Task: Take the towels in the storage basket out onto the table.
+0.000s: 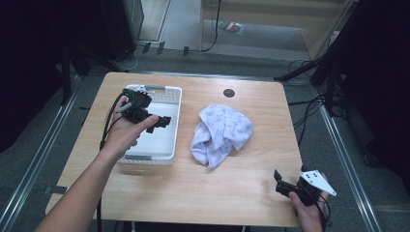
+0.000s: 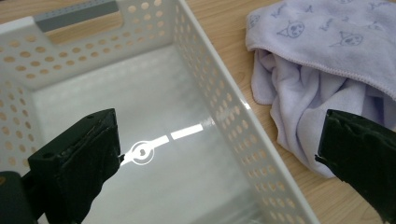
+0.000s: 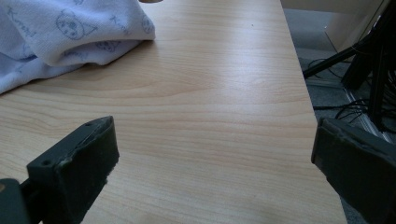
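A crumpled pale lilac towel [image 1: 221, 133] printed with small cat faces lies in the middle of the wooden table [image 1: 251, 188]. Left of it stands a white perforated basket [image 1: 172, 104] with nothing inside. My left gripper [image 1: 159, 122] hovers open over the basket. In the left gripper view its jaws straddle the basket's right wall [image 2: 233, 121], with the towel [image 2: 317, 70] just beyond. My right gripper [image 1: 282, 185] is held open, with nothing in it, low over the table's near right corner. In the right gripper view the towel [image 3: 60, 32] lies at the upper left.
A round dark cable port [image 1: 229, 93] sits in the table's far edge. Black stands and cables [image 1: 329, 82] crowd the floor to the right. The table's right edge [image 3: 308, 102] runs close to my right gripper.
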A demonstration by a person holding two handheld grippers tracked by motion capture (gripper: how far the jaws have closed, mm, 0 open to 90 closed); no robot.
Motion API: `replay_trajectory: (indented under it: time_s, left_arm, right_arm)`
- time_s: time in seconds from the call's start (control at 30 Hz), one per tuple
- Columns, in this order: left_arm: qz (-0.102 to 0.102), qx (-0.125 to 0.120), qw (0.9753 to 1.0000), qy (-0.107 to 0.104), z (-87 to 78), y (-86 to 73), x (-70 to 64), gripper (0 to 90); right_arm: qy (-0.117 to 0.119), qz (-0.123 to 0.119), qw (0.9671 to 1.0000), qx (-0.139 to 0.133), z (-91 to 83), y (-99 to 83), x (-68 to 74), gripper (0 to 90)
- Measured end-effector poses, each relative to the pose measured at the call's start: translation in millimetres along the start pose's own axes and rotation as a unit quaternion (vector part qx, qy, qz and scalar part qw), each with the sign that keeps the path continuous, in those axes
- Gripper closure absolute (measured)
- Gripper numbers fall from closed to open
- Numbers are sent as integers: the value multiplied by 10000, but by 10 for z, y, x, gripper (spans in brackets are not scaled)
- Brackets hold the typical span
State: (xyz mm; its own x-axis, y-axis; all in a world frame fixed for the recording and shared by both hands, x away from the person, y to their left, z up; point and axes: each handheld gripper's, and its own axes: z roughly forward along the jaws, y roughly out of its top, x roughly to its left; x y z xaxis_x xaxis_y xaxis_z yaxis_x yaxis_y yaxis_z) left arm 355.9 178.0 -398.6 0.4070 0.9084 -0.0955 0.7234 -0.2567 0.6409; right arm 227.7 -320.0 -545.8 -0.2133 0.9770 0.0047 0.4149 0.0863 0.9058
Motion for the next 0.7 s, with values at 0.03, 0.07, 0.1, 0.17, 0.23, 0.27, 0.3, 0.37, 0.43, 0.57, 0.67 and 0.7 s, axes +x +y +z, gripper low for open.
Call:
replay_trajectory:
  time_s: [0.03,0.07,0.1,0.17,0.23,0.27,0.3,0.37,0.43,0.57,0.67,0.7]
  left_arm:
    - [-12,-16,10000,27,-6,-13,17,0]
    - [-17,-12,10000,34,-18,-30,43,0]
    - [-47,-21,10000,63,-32,-52,74,0]
    - [-96,-32,9999,85,-55,-85,129,0]
    - [-117,-36,9999,103,-82,-112,177,0]
    - [-150,-59,9998,134,-113,-141,223,0]
    - [-150,-59,9998,134,-113,-141,223,0]
    - [-205,-98,9996,181,-163,-184,283,0]
    - [-199,-87,9996,182,-182,-204,311,0]
    - [-301,-122,9992,231,-231,-278,400,0]
    - [-329,-138,9990,261,-259,-333,457,0]
    - [-352,-143,9989,277,-269,-353,477,0]
  right_arm:
    - [-4,0,10000,1,0,0,1,7]
    - [-2,-1,10000,1,1,0,1,7]
    - [-2,-2,10000,1,1,0,1,7]
    - [-5,0,10000,3,0,0,1,7]
    - [-2,-1,10000,6,2,0,1,7]
    - [-1,-4,10000,5,2,0,2,7]
    - [-1,-4,10000,5,2,0,2,7]
    - [4,-11,10000,5,3,1,3,7]
    - [4,-12,10000,5,3,1,2,7]
    - [8,-8,10000,22,5,2,3,7]
    - [11,-5,10000,26,6,2,4,7]
    - [10,-8,10000,26,7,2,4,7]
